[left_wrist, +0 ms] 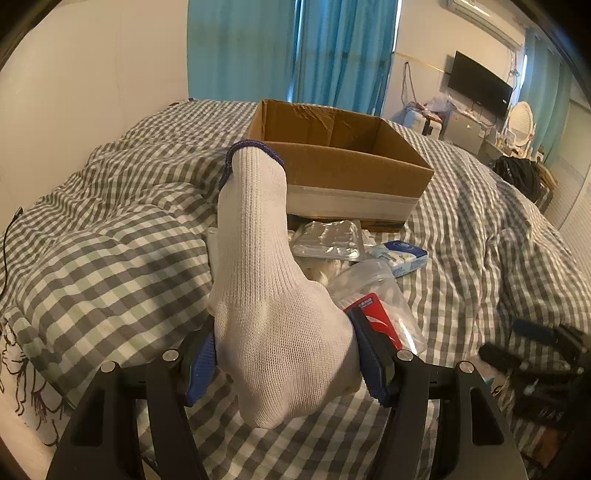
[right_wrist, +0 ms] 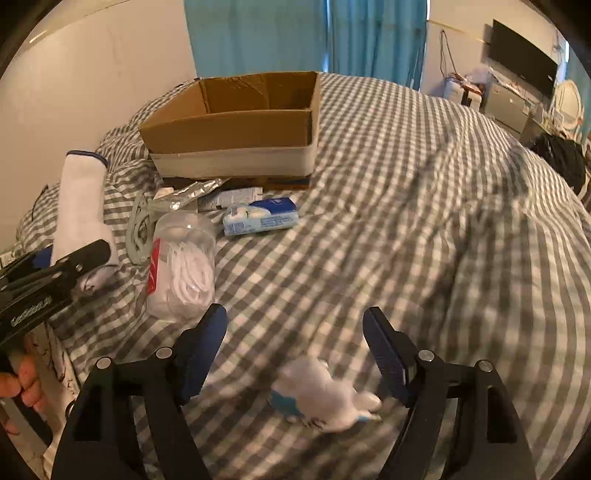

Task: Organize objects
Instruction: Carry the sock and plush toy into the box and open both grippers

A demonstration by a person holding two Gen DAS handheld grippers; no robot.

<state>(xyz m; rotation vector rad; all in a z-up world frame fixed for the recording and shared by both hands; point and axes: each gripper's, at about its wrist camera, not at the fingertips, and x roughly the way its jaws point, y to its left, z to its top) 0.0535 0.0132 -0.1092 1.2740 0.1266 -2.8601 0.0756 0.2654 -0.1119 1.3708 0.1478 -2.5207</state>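
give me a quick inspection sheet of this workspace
surface: bed with grey checked cover, rumpled
job's things: open cardboard box; white sock; clear jar; blue tissue pack; foil packet
clutter: small white and blue item, blurred
grippers: left gripper shut on the sock; right gripper open, holding nothing
cables: pale coiled cord beside the jar
surroundings: blue curtains, wall screen, round mirror
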